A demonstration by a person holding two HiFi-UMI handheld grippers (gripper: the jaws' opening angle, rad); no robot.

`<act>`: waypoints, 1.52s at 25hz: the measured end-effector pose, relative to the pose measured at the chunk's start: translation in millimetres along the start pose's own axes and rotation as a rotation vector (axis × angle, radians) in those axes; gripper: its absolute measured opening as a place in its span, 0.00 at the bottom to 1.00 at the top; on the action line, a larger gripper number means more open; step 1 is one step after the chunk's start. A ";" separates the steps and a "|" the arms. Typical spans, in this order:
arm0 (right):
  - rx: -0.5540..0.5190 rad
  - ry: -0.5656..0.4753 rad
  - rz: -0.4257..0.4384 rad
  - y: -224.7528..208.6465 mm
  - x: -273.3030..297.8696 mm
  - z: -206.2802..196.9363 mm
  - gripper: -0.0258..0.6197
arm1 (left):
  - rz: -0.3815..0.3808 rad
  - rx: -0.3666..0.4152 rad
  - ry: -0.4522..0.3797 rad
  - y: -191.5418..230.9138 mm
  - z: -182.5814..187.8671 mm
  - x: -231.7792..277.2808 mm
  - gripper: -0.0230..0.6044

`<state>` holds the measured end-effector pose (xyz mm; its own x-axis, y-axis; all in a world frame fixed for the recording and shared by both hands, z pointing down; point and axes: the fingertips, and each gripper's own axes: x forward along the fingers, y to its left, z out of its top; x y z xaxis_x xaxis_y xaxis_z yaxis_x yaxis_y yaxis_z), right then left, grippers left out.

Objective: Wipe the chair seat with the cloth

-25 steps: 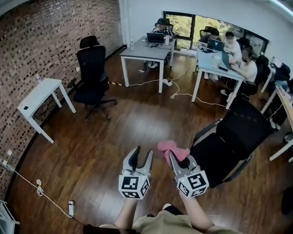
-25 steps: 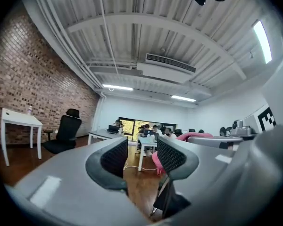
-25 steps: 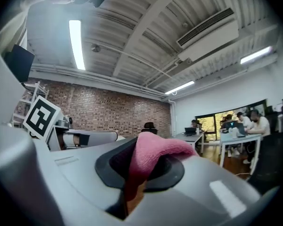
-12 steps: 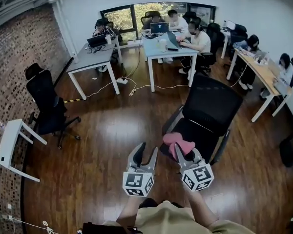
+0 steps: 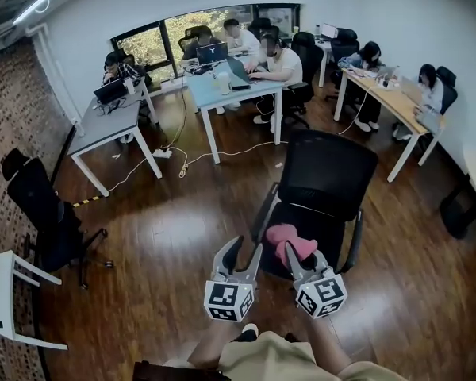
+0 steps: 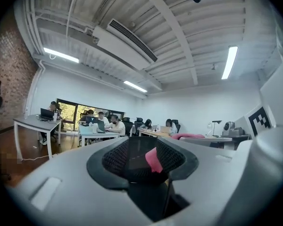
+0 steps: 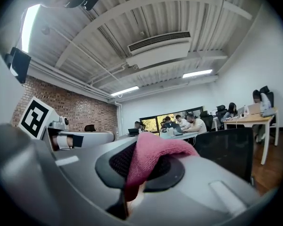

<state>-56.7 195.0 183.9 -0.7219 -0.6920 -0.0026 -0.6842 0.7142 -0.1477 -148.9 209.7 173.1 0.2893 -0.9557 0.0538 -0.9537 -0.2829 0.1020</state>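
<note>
So the cloth [image 5: 285, 236] is pinched in the right gripper [image 5: 301, 254], held just over the front of the chair seat [image 5: 337, 240], which lies ahead and below. The left gripper [image 5: 248, 246] has just been closing on nothing, beside the seat's left edge, so right's nearer.

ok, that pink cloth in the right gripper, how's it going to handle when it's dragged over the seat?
Probably floppy: the pink cloth droops over the right gripper jaws rather than holding its shape. Likely light, since a pinch on one part carries all of it. Its fuzzy surface may drag on the chair seat and bunch up.
</note>
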 end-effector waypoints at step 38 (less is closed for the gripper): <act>0.389 0.385 -0.237 -332.8 119.5 -305.4 0.07 | -0.265 -0.115 0.617 -0.7 -340.5 305.3 0.33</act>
<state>52.9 -93.3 534.7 -0.5894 -0.6882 0.4231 -0.7955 0.4033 -0.4522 -31.9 -54.4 527.7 0.5384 -0.6244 0.5660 -0.8393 -0.4579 0.2932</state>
